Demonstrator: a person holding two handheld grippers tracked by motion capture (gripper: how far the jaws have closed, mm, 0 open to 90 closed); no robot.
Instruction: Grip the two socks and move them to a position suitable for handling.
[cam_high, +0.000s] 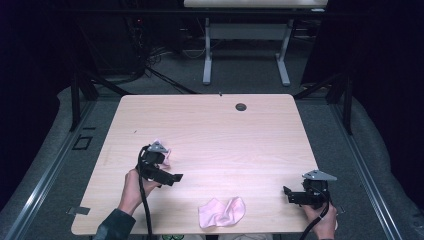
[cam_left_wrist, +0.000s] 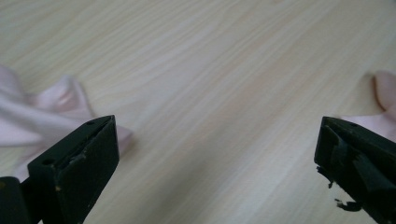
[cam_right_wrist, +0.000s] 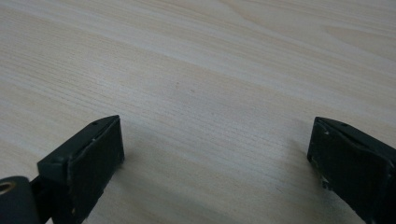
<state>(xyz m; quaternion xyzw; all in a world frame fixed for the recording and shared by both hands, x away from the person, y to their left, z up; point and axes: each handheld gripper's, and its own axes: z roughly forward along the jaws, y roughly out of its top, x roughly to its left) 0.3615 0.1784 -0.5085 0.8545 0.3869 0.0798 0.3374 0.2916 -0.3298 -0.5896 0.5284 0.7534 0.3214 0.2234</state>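
Two pink socks (cam_high: 222, 212), soft, light, limp: best pinched at a bunched fold. Left gripper (cam_left_wrist: 217, 154) jaws wide, empty; right gripper (cam_right_wrist: 215, 158) likewise.

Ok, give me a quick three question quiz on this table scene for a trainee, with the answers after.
1. True or false: the left gripper holds a pink cloth.
2. How many pink cloths lie on the wooden table?
3. Which lies closer to the person's edge: A, the cloth beside the left gripper, or B, the cloth between the two hands?

Key:
1. False; its fingers stand wide apart over bare wood.
2. Two.
3. B.
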